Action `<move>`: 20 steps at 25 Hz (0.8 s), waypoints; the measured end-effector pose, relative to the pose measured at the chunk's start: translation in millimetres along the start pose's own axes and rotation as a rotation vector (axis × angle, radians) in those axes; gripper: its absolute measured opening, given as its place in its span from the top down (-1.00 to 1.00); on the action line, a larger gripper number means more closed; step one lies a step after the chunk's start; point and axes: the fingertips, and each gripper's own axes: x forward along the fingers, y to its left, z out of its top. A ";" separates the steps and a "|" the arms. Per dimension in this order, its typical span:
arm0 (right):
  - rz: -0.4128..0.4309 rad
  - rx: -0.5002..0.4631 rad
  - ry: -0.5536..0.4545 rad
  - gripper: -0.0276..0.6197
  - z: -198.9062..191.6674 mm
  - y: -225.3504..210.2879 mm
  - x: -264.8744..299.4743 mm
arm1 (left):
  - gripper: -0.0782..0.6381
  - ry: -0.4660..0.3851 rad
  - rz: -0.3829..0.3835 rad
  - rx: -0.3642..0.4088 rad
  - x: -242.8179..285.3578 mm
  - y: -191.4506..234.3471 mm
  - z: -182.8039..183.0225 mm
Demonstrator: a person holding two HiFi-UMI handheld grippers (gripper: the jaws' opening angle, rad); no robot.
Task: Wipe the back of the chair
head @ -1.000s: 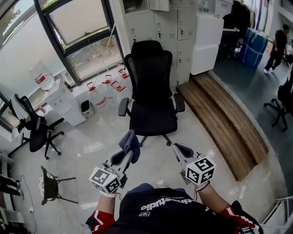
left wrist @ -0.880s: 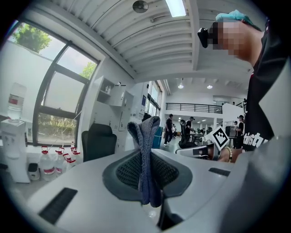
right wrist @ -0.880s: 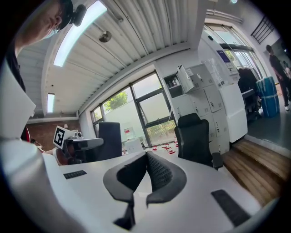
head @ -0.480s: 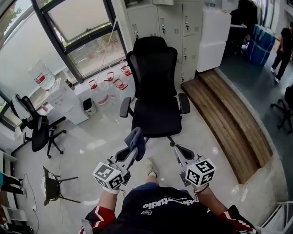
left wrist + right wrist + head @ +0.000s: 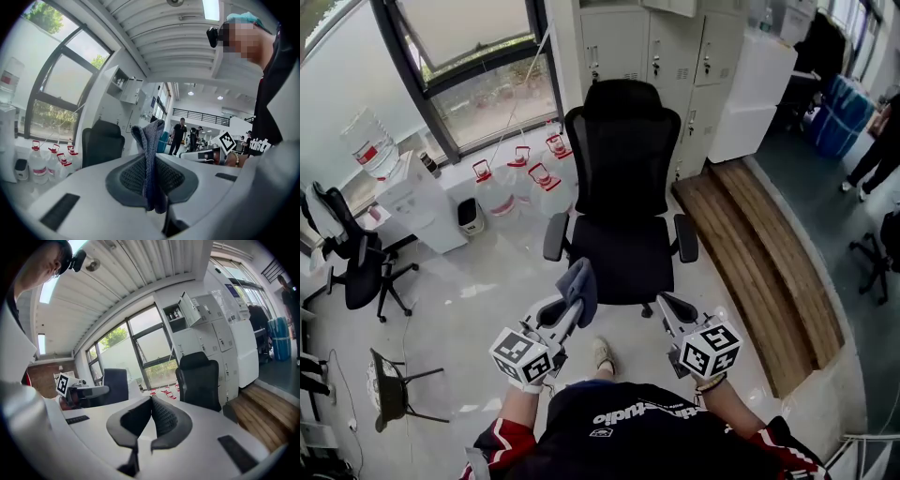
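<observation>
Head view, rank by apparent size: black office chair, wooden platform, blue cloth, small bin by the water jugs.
1-2. black office chair and wooden platform: too close to rank.
3. blue cloth, slightly bigger than the bin, but nearer the camera, so unsure.
4. small bin.

- White lettering runs across the person's dark top, at the bottom edge of the head view. It is too small and warped to read with any certainty.
- The left gripper view shows a few white letters of that print at its right edge, cut off and unreadable.
- The cubes of the left gripper and right gripper bear black-and-white square markers, which are patterns only, without letters or digits.
- The water jug by the window has a red label whose print cannot be made out.
</observation>
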 end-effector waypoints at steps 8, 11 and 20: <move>0.009 -0.044 0.004 0.87 69.0 -14.7 140.0 | 0.63 -0.034 0.028 -0.010 34.5 145.2 59.4; -0.002 -0.052 0.001 0.87 82.0 -16.3 180.1 | 0.63 -0.025 0.023 -0.020 45.9 191.6 63.6; -0.066 -0.066 0.027 0.87 102.4 -57.6 232.4 | 0.63 -0.016 0.021 -0.030 97.8 270.1 72.4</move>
